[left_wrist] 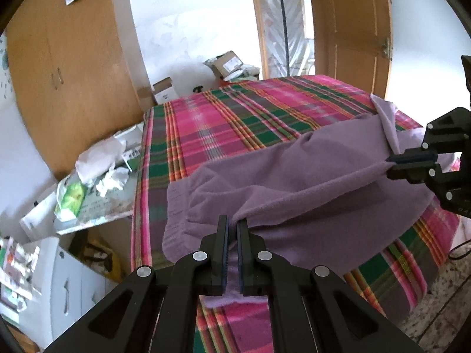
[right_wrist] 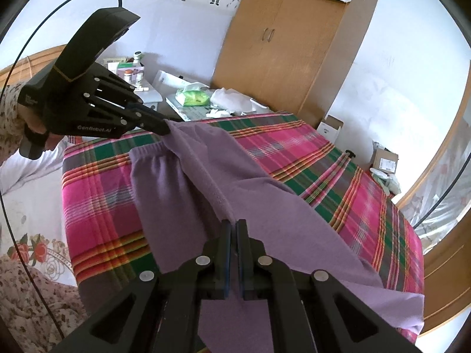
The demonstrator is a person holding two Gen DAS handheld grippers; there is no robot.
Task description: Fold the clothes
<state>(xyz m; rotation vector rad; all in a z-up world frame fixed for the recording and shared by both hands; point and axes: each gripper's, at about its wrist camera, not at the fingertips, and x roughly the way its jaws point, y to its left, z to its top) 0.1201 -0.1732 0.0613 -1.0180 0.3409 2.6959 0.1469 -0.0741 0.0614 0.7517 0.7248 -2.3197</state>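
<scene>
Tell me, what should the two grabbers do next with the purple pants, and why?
Probably carry the lifted edge across and lay it flat. The left gripper and right gripper are both shut on the purple pants, holding one edge up off the plaid bed while the waistband end lies down.

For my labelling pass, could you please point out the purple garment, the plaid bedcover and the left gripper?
purple garment [left_wrist: 309, 176]: left wrist view, lifted middle fabric.
plaid bedcover [right_wrist: 97, 200]: right wrist view, bare pink area.
left gripper [left_wrist: 233, 229]: left wrist view, between fingertips.
</scene>
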